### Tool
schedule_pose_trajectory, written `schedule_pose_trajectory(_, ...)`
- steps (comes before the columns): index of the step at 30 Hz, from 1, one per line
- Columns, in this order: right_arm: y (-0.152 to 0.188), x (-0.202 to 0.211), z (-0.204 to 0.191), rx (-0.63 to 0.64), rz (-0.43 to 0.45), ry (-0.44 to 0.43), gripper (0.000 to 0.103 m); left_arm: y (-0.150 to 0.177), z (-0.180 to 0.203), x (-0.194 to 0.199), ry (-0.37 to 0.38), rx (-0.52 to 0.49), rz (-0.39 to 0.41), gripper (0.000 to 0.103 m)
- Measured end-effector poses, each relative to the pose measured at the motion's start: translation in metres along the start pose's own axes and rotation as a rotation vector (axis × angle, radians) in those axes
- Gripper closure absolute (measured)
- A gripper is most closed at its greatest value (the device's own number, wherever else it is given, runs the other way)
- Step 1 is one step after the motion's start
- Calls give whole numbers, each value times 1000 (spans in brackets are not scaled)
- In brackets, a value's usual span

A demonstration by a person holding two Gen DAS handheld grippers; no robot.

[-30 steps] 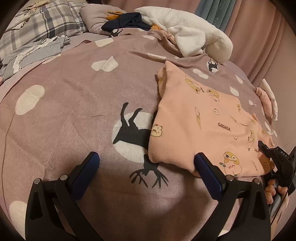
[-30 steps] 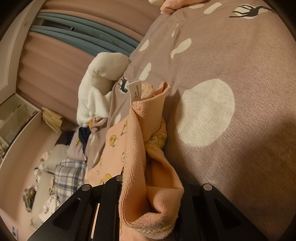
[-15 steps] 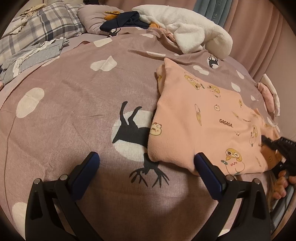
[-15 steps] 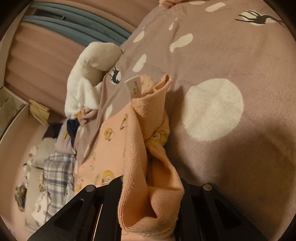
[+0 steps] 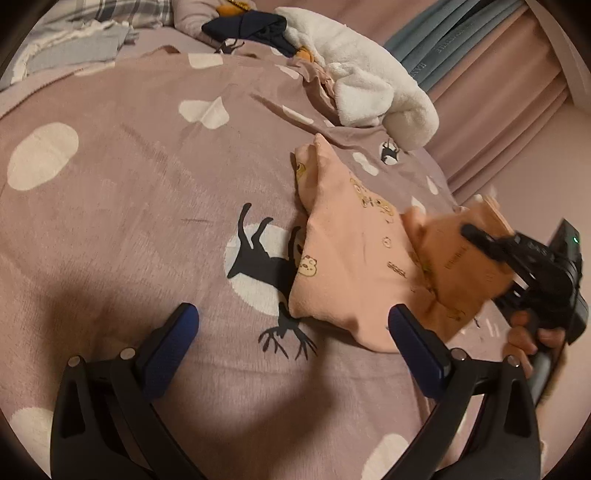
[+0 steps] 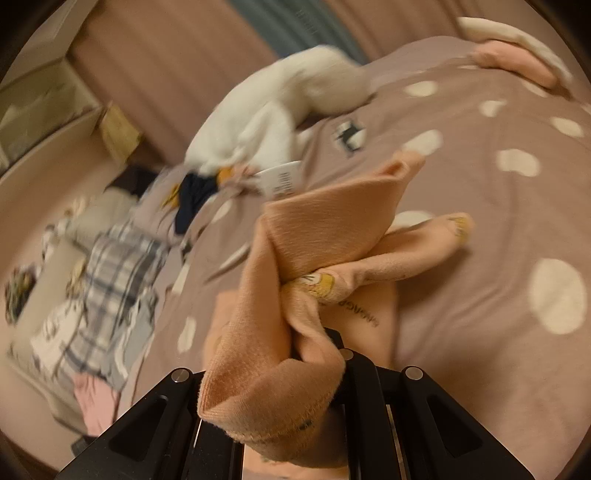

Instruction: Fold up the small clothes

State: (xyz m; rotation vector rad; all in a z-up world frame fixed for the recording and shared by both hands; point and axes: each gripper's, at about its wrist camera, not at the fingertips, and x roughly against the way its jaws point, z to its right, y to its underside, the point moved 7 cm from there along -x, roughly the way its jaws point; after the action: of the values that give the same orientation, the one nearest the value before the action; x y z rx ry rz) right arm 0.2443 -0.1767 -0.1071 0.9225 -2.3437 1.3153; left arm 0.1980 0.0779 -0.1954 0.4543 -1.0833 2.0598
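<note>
A small peach garment (image 5: pixel 347 258) with cartoon prints lies on the mauve bedspread (image 5: pixel 129 192). My left gripper (image 5: pixel 291 332) is open and empty, just in front of the garment's near edge. My right gripper (image 5: pixel 476 236) is shut on the garment's right edge and holds it lifted and folded over toward the left. In the right wrist view the bunched peach fabric (image 6: pixel 295 332) fills the shut jaws and a white care label (image 6: pixel 282 181) sticks up.
A white fleece blanket (image 5: pixel 369 88) and a dark navy garment (image 5: pixel 251 26) lie at the far side of the bed. Plaid and grey clothes (image 5: pixel 74 40) are at the far left. Pink curtains (image 5: pixel 498 110) hang to the right.
My right gripper has lifted the garment's right edge off the bed and carried it leftward over the garment. My left gripper has stayed open and shifted slightly.
</note>
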Motion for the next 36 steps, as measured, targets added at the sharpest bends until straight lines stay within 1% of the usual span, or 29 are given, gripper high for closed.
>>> schedule_pose_trajectory(3,13,-17,-23,27,-44,-39,91,2,3,2,11,-19,-1,1)
schedule_pose_trajectory(9,49,-41,-71,149,-135,-92,91,1,-1,5,37,29,7,0)
schedule_pose_trajectory(11,59,-48,-76,174,-170,-84,91,0,-3,5,42,42,3,0)
schedule_pose_trajectory(13,68,-56,-76,196,-202,-50,91,0,-4,5,44,49,-1,0)
schedule_pose_trajectory(16,73,-63,-70,173,-235,-58,91,1,-4,5,40,48,3,0)
schedule_pose_trajectory(20,72,-61,-67,148,-249,-80,91,2,0,5,29,2,-7,0)
schedule_pose_trajectory(24,74,-57,-70,161,-254,-83,91,0,-3,8,58,35,3,0)
schedule_pose_trajectory(27,77,-58,-73,153,-269,-94,88,-2,-4,9,77,51,-3,0)
schedule_pose_trajectory(31,83,-58,-81,185,-297,-106,84,-2,-2,8,69,42,-5,0)
schedule_pose_trajectory(34,86,-56,-87,198,-325,-128,78,-1,-1,9,58,39,4,0)
schedule_pose_trajectory(36,86,-53,-89,177,-345,-170,69,-1,0,8,66,36,1,0)
